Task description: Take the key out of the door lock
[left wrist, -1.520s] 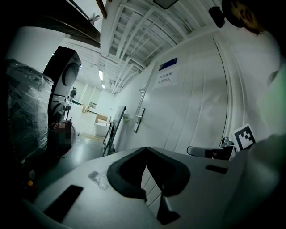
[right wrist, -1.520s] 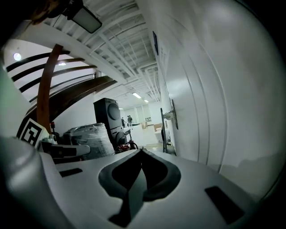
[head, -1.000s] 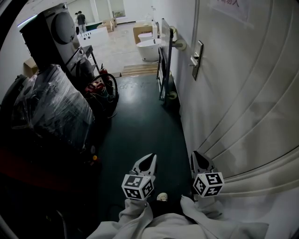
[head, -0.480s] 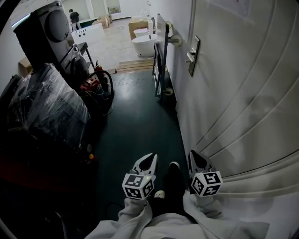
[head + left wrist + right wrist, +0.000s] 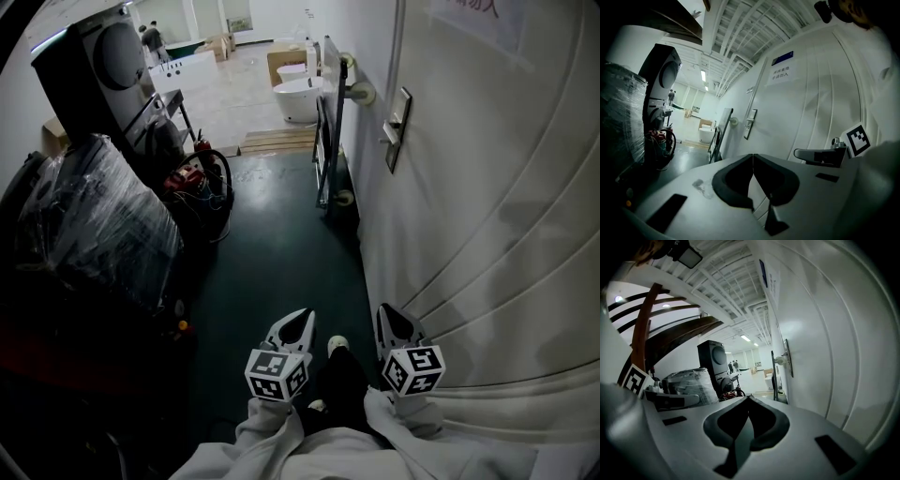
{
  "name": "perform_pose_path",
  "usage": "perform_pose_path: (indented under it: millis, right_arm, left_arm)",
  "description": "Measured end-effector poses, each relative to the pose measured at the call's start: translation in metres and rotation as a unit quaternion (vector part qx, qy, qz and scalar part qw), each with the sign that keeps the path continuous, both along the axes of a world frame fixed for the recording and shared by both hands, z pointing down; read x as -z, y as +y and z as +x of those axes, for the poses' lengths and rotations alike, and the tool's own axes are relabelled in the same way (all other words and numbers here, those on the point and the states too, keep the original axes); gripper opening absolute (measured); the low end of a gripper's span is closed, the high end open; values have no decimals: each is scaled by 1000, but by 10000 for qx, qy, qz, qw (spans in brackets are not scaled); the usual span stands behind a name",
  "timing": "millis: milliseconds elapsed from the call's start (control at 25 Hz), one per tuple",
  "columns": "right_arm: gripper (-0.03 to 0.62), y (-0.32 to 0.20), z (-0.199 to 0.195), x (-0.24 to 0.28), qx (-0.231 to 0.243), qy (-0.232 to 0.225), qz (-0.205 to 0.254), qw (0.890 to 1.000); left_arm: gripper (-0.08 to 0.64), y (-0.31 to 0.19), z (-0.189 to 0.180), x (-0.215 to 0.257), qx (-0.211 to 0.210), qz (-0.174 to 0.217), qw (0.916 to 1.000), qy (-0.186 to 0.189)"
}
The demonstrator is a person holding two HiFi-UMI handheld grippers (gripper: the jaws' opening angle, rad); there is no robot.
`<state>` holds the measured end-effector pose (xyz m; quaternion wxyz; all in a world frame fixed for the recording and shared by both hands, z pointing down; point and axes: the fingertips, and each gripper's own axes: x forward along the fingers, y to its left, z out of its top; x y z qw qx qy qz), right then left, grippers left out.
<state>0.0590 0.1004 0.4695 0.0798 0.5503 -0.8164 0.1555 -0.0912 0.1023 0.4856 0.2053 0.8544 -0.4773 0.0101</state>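
A white door fills the right side of the head view. Its metal lock plate with lever handle sits far ahead of both grippers. No key can be made out on it at this distance. The same plate shows small in the left gripper view and in the right gripper view. My left gripper and right gripper are held low and side by side, pointing along the corridor. Both are shut with nothing between the tips, as seen on the left gripper and on the right gripper.
On the left stand a plastic-wrapped bundle, a tall dark machine and red equipment with cables. A metal frame leans by the wall before a white tub. My shoe is on the dark green floor.
The person has stepped forward along the corridor: a dark trouser leg and shoe now show between the grippers. Both grippers stay shut and side by side.
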Motion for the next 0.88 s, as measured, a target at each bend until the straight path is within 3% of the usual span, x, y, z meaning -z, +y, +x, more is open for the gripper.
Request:
perform_pose_path:
  millis: [880]
  right_arm:
    - [52,-150,12,3,155,-135,-46,9998]
  left_arm:
    - [14,-141,16,3,105,-76,9999,-74]
